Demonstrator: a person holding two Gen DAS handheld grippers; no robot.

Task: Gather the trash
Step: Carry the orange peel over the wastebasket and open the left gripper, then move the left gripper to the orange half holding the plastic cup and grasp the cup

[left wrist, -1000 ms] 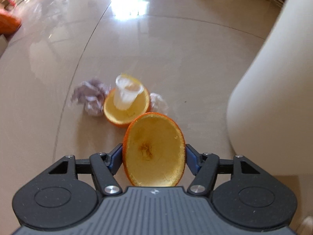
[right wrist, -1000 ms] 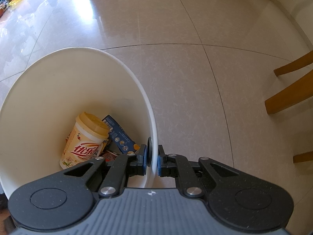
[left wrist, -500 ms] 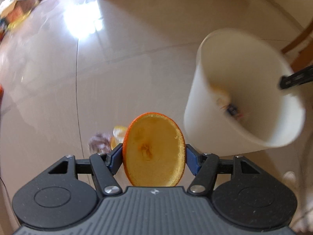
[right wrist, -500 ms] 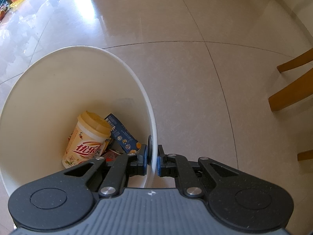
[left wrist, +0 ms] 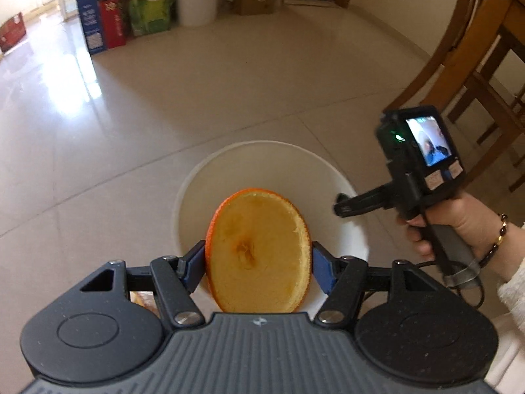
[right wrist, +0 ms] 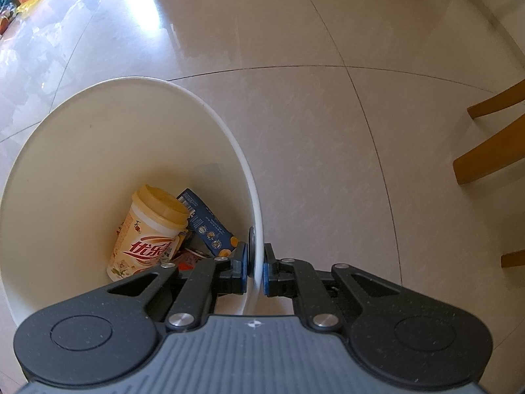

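My left gripper [left wrist: 258,264] pinches a hollowed orange peel half [left wrist: 259,252] between its blue pads, the pale inner side facing the camera, held upright over the mouth of the white bin [left wrist: 203,177]. In the left wrist view the bin's opening lies behind the peel, its rim curving from nine o'clock round to three o'clock.

At three o'clock in that view my right hand [left wrist: 459,223] grips the handle of the right gripper [right wrist: 255,271], a beaded bracelet [left wrist: 497,239] on the wrist and a fluffy white sleeve [left wrist: 512,292] below it. The tool points toward nine o'clock, its fingers reaching the bin's rim, and its small camera screen [left wrist: 430,139] is lit.

From the right wrist view, those fingers are pressed onto the bin's rim, one pad inside the wall and one outside.

Inside the bin, near its bottom, a cream milk-tea cup [right wrist: 147,233] with red lettering leans tilted, lid toward twelve o'clock. Touching it at three o'clock is a dark blue carton [right wrist: 206,223], with other wrappers [right wrist: 190,257] I cannot make out below.

Wooden chair legs [right wrist: 489,151] stand at three o'clock on the tiled floor [right wrist: 328,131].
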